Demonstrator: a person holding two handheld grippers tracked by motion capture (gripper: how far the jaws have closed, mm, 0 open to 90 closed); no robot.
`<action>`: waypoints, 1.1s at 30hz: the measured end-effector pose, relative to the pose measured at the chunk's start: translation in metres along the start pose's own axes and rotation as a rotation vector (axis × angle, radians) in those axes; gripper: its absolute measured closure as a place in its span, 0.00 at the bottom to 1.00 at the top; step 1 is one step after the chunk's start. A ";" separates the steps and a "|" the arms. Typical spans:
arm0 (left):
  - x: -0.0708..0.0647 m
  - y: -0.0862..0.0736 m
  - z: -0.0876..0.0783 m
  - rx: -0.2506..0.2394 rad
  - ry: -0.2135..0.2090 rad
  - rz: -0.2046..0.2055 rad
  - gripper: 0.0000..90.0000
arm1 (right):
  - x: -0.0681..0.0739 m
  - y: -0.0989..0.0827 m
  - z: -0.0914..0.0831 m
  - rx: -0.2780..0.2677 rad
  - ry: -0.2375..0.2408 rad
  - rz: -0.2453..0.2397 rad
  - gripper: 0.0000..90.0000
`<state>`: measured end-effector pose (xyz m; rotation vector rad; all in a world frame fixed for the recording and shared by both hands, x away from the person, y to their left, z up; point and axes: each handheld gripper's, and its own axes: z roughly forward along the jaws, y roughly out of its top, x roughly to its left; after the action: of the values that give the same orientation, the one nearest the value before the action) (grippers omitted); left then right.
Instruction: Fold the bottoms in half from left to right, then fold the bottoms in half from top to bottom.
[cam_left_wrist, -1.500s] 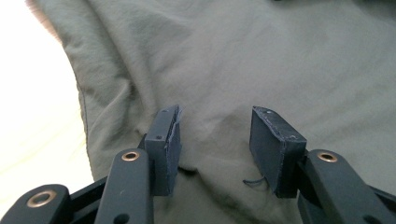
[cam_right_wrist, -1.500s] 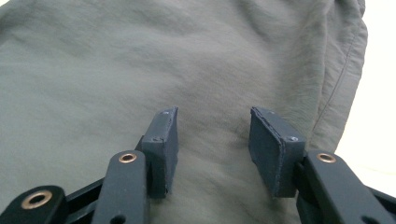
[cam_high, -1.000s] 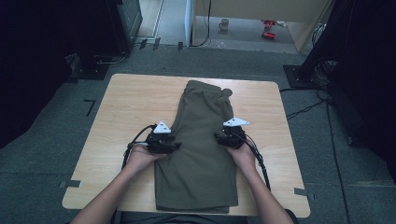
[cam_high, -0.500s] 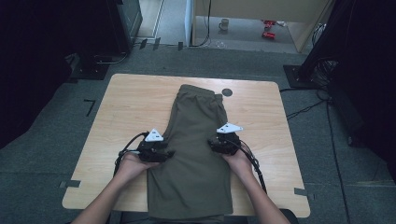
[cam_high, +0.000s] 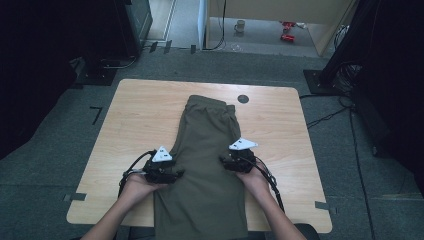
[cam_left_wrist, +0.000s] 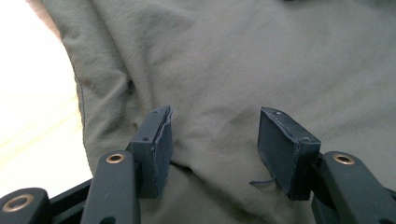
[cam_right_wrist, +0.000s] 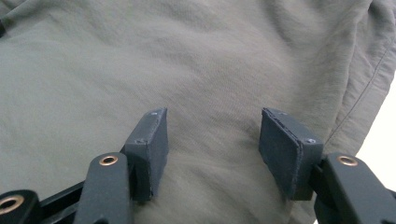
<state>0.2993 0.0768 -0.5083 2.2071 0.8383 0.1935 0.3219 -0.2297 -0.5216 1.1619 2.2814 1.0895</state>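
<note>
High view: olive shorts (cam_high: 207, 165) are seen laid lengthwise down the wooden table (cam_high: 135, 115). The left gripper (cam_high: 170, 175) and right gripper (cam_high: 231, 164), jaws just opened and empty, rest at the side edges. Soft, light cloth; best pinched at its side seams.

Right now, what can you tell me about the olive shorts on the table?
The olive shorts are thin, faintly creased woven cloth, folded lengthwise into a long strip down the table's middle, waistband at the far end, near end at the table edge. The left gripper and right gripper sit at its two side edges, jaws open over the cloth.
</note>
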 end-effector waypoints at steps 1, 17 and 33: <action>-0.001 -0.001 -0.001 0.001 -0.002 -0.005 0.51 | 0.003 -0.001 -0.001 0.003 0.003 -0.005 0.47; -0.021 -0.021 -0.022 0.034 -0.025 -0.024 0.47 | 0.025 -0.011 -0.015 0.025 0.046 -0.044 0.45; -0.006 -0.014 -0.029 -0.041 0.005 -0.059 0.45 | 0.028 -0.005 -0.018 0.041 0.041 -0.044 0.46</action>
<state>0.2764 0.0973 -0.4970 2.1419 0.8939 0.1859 0.2922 -0.2176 -0.5130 1.1087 2.3595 1.0637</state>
